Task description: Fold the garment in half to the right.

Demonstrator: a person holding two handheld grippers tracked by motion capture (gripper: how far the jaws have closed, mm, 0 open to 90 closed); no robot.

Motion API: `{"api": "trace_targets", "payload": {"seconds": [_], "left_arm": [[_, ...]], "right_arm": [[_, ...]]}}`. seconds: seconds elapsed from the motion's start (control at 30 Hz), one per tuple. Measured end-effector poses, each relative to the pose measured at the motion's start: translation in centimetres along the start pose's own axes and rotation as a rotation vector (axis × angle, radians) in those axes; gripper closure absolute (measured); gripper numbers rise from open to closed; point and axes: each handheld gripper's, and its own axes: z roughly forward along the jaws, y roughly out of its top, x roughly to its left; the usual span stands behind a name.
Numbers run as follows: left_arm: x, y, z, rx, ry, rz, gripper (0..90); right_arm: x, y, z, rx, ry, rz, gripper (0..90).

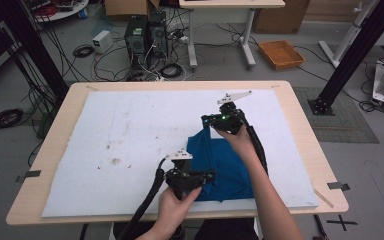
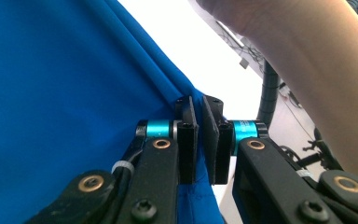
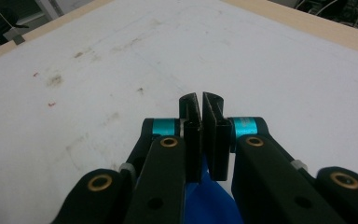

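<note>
Left gripper (image 1: 207, 176) pinches the near edge of the blue cloth (image 1: 225, 167), jaws nearly together with fabric between them; right gripper (image 1: 206, 120) is likewise clamped on the far corner, a blue sliver showing between its jaws in its own view. Cloth lies on the white mat (image 1: 130, 130), right of centre, partly folded and creased. Judgement: light, limp, thin weave, likely to sag and slide if gripped loosely. Best taken at edges or corners, both points kept taut to control the fold.
</note>
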Motion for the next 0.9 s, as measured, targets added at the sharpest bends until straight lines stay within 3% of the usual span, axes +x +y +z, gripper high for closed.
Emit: {"api": "trace_targets", "payload": {"seconds": [0.07,0.27,0.53,0.73,0.9], "left_arm": [[-0.2,0.1,0.5,0.004,-0.006,0.002,84.4],[-0.8,0.1,4.1,0.038,-0.035,-0.013,84.4],[-1.6,0.0,7.4,0.059,-0.022,-0.001,84.4],[-2.1,-0.2,8.6,0.052,-0.019,0.017,82.1],[-2.5,0.0,8.7,0.031,-0.045,0.027,73.2]], "right_arm": [[-0.3,-0.3,-0.4,-0.002,-0.005,0.002,87.1],[-2.3,-2.4,-2.3,0.018,-0.040,0.020,87.0],[-4.3,-4.4,-3.7,0.043,-0.081,0.033,87.1],[-5.2,-5.5,-4.1,0.075,-0.128,0.039,87.0],[-5.2,-5.5,-4.3,0.074,-0.162,0.029,86.2]]}}
